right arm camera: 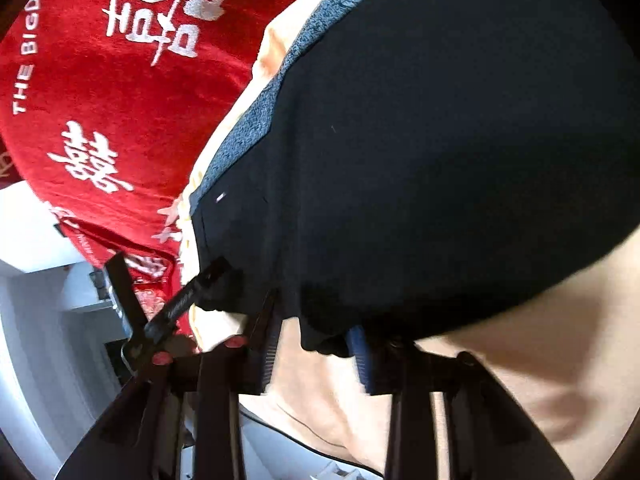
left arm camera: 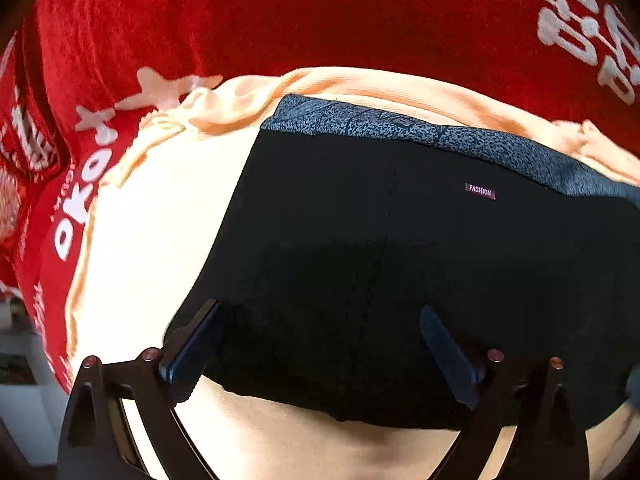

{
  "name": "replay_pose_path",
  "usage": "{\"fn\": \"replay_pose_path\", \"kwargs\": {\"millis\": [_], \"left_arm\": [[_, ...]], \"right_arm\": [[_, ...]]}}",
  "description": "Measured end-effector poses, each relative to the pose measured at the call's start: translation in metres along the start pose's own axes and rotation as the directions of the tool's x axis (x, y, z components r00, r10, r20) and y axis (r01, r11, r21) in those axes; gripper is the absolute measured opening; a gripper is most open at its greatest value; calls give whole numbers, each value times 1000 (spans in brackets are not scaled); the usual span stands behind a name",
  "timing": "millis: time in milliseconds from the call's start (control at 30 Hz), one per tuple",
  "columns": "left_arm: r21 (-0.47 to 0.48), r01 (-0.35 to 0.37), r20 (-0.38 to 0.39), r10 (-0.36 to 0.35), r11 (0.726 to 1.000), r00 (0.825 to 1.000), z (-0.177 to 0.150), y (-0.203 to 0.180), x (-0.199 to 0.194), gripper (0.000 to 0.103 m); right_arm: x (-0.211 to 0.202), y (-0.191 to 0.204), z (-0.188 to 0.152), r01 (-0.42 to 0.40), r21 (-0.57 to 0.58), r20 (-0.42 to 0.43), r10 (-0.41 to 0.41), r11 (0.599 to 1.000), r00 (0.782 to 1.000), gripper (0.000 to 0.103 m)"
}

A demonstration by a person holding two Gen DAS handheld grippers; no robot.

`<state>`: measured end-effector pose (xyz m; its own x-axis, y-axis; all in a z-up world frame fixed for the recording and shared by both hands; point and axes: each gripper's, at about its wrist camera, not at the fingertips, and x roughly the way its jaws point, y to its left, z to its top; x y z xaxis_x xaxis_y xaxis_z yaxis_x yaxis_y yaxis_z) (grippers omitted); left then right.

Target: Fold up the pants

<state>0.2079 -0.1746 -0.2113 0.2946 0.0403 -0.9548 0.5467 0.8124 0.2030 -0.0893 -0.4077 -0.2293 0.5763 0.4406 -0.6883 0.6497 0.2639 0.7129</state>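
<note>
Left gripper (left arm camera: 320, 344) jaws spread wide, right gripper (right arm camera: 312, 344) likewise — both low, angled forward

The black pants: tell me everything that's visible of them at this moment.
The black pants look like soft knit fabric, with a speckled blue-grey waistband and a small "FASHION" label. They lie flat on a peach cloth over a red blanket. Both the left gripper and right gripper are open at the near hem.
</note>
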Motion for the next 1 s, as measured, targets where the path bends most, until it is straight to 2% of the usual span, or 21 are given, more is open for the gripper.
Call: {"fn": "replay_pose_path", "kwargs": {"millis": [100,200,267,333,400,433,467,533,600,700,733,767,800,833,867,900,967,1000], "left_arm": [[36,-23,4,23,999,1000,-5,6,0,98],[39,-1,11,1,999,1000,-13,13,6,99],[45,-16,21,15,999,1000,-13,12,4,99],[52,-40,17,40,998,999,-13,7,1,99],[63,-75,13,75,995,997,-13,-1,-7,98],[68,-86,19,85,994,996,-13,-5,-11,98],[72,-58,23,56,996,998,-13,-10,-18,98],[69,41,26,-43,997,999,-15,-29,-34,98],[121,100,53,-107,988,993,-17,-61,-49,98],[169,206,33,-214,964,976,-22,-117,-58,98],[181,230,14,-236,956,972,-25,-135,-57,98],[206,238,-7,-242,949,970,-29,-156,-53,98],[232,226,-11,-229,946,973,-34,-168,-50,98],[268,181,-1,-188,946,982,-41,-179,-44,98],[282,150,37,-167,948,985,-46,-183,-41,101],[266,157,55,-178,951,983,-48,-179,-41,103],[209,218,-5,-222,953,975,-42,-164,-33,103],[185,223,-31,-221,957,975,-39,-158,-31,103]], "right_arm": [[-14,18,-9,60,-82,38,-57,995,998,9],[-4,1,-27,135,-45,20,-135,990,991,9],[0,-10,-31,121,-9,13,-121,993,993,9],[-6,-4,-30,125,-44,6,-124,991,992,13],[-16,3,-29,149,-86,-30,-152,985,988,23],[-27,4,-29,173,-114,-41,-179,978,983,24],[-40,3,-27,199,-143,-19,-204,970,979,24],[-73,5,-17,271,-197,67,-263,942,962,24],[-98,5,2,349,-217,146,-323,912,935,24],[-107,-1,31,435,-236,186,-399,869,898,24],[-105,-5,38,470,-259,197,-431,844,881,24],[-102,-12,43,524,-282,205,-483,804,852,23],[-100,-18,44,554,-291,205,-515,780,832,20],[-105,-33,45,570,-293,205,-532,767,821,14],[-114,-43,45,542,-286,216,-498,790,840,8],[-121,-50,46,527,-271,218,-482,805,849,5],[-134,-61,50,508,-228,213,-466,831,859,3],[-139,-66,52,486,-210,202,-449,848,871,3]]}}
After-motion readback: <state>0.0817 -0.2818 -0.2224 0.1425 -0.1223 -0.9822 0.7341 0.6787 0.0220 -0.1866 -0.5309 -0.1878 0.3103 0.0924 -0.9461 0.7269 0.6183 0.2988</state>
